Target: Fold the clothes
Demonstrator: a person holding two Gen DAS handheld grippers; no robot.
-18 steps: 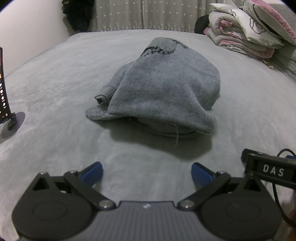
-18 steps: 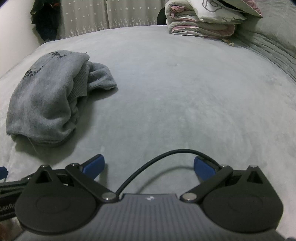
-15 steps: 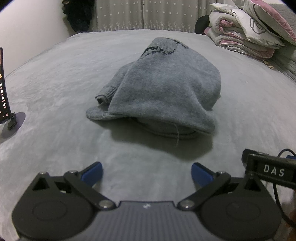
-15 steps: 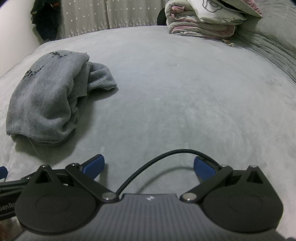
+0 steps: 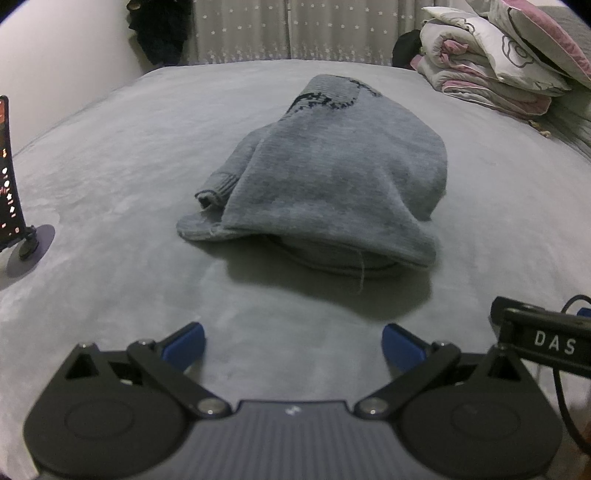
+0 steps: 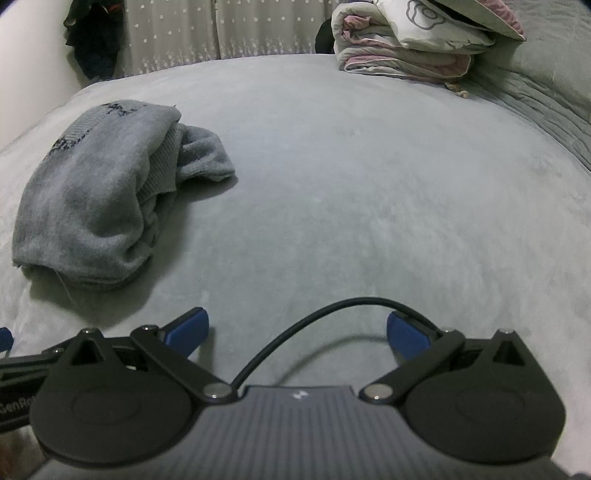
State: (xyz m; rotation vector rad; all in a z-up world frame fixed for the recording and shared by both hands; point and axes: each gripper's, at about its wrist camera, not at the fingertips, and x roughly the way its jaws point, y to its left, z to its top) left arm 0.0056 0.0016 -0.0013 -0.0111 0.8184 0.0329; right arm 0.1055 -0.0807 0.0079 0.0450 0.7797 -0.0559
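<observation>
A grey knitted sweater (image 5: 332,177) with a dark pattern near its far end lies bundled in a loose fold on the grey bed (image 5: 110,155). In the right wrist view the same sweater (image 6: 103,192) sits at the left, a sleeve end sticking out to its right. My left gripper (image 5: 293,345) hovers open over bare bedding just in front of the sweater, nothing between its blue pads. My right gripper (image 6: 297,334) is open too, over bare bedding to the right of the sweater, apart from it. A black cable (image 6: 314,321) arcs across its fingers.
Folded quilts and a pillow (image 5: 498,70) are stacked at the far right corner, seen as the quilts (image 6: 410,44) in the right wrist view. A phone on a small stand (image 5: 14,206) is at the left edge. Curtains (image 5: 288,29) and dark hanging clothes (image 5: 159,33) stand behind the bed.
</observation>
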